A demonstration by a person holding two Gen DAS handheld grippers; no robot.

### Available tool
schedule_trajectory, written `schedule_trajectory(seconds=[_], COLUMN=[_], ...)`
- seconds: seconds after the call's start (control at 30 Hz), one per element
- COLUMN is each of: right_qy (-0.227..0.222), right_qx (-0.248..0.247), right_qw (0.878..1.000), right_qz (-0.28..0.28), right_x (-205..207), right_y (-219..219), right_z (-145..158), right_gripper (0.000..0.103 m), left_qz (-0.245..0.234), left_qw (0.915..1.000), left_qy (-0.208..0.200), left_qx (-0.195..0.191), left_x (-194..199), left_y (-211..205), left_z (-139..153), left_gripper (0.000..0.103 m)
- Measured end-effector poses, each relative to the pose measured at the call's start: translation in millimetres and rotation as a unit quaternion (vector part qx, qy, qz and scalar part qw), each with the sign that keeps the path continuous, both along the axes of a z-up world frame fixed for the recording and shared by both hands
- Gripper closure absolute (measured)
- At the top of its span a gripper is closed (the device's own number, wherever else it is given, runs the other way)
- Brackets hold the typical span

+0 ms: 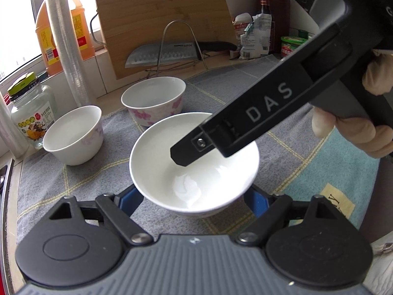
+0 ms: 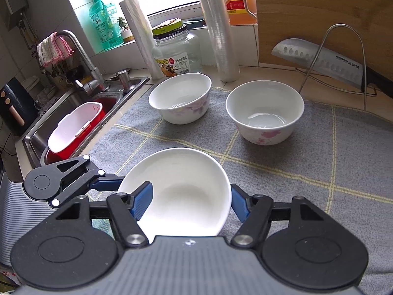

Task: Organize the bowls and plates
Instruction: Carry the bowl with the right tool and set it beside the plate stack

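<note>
From your left wrist, your left gripper (image 1: 194,198) has its blue pads clamped on the outer sides of a plain white bowl (image 1: 194,164) held over the grey checked cloth (image 1: 245,91), while your right gripper's (image 1: 180,153) finger dips inside that bowl; two flowered bowls (image 1: 153,99) (image 1: 73,134) stand apart on the cloth behind. From your right wrist, your right gripper (image 2: 191,200) pinches the bowl's (image 2: 181,191) wall, one pad (image 2: 142,200) inside and one outside, with the sink (image 2: 73,103) to the left.
</note>
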State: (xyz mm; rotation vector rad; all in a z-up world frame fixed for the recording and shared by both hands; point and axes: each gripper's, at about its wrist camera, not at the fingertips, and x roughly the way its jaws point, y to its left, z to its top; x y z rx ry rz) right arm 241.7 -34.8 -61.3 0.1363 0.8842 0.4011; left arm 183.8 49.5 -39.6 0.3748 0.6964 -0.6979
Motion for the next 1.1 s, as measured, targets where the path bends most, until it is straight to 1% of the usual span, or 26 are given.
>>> schedule_trajectory(seconds=[0.3,0.63,0.87,1.1], right_qy=[-0.007,-0.006,0.002,0.010], right_qx=[0.002,-0.012,-0.012,-0.011], right_qw=[0.998,0.993,0.989,0.988], right_qz=[-0.058,-0.121,-0.151,-0.154], right_x=[-25,-46,-48,-45], right_y=[-49,-95,-117,-120], right_z=[4,1,-7,-13], right_gripper=[0.030,0.030,0.030,0.030], left_qz=[-0.054,-0.115,-0.130,-0.130], left_qw=[0.9985,0.9933,0.9914,0.9910], left_qy=[0.002,0.002,0.010,0.025], left_qx=[-0.008,-0.014,-0.015,-0.017], left_x=[-5,-3,3,7], left_y=[-45,-95,-113,-113], left_z=[0,-5,-11,-14], left_gripper=[0.015,0.015,0.015,0.015])
